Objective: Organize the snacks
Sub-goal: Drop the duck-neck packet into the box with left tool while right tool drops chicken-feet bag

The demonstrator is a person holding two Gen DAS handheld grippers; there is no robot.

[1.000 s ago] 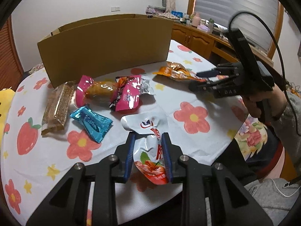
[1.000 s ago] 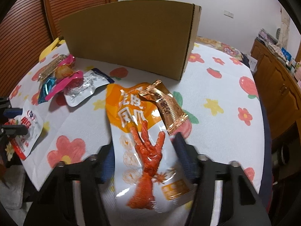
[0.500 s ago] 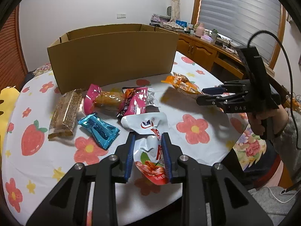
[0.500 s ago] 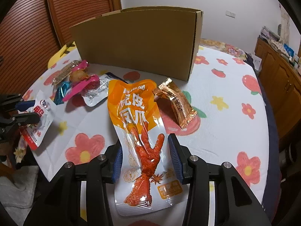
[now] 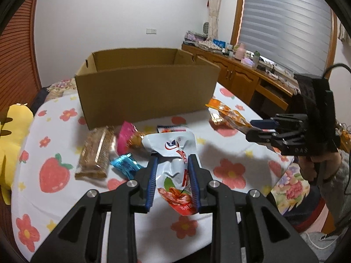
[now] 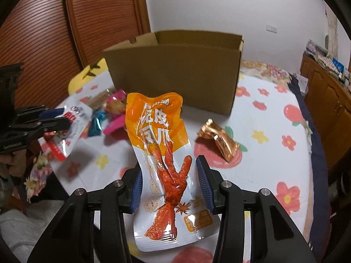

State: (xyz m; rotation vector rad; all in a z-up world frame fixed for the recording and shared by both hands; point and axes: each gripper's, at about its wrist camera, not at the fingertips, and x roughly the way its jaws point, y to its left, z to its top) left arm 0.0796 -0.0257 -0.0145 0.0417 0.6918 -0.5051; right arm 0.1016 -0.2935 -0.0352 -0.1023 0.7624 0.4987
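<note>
My left gripper [image 5: 172, 160] is shut on a white-and-red snack pouch [image 5: 173, 144], held above the floral table [image 5: 230, 171]. My right gripper [image 6: 169, 161] is shut on a long orange chicken-foot packet [image 6: 155, 120], also lifted off the cloth. An open cardboard box [image 5: 144, 83] stands behind the snacks, seen too in the right wrist view as the box [image 6: 175, 72]. In front of it on the table lie a brown bar [image 5: 96, 155], a pink packet [image 5: 126, 137], a blue packet [image 5: 125, 165] and a gold packet [image 6: 219, 141]. The right gripper [image 5: 252, 127] shows in the left wrist view.
A yellow cushion [image 5: 13, 144] lies at the table's left edge. Wooden cabinets [image 5: 241, 81] with small items line the wall on the right. A person's hand [image 5: 318, 166] holds the right gripper's handle. Another packet [image 5: 173, 128] lies partly hidden behind the white pouch.
Both grippers have risen, each lifting its packet off the table. The box's open top and inside have come into view.
</note>
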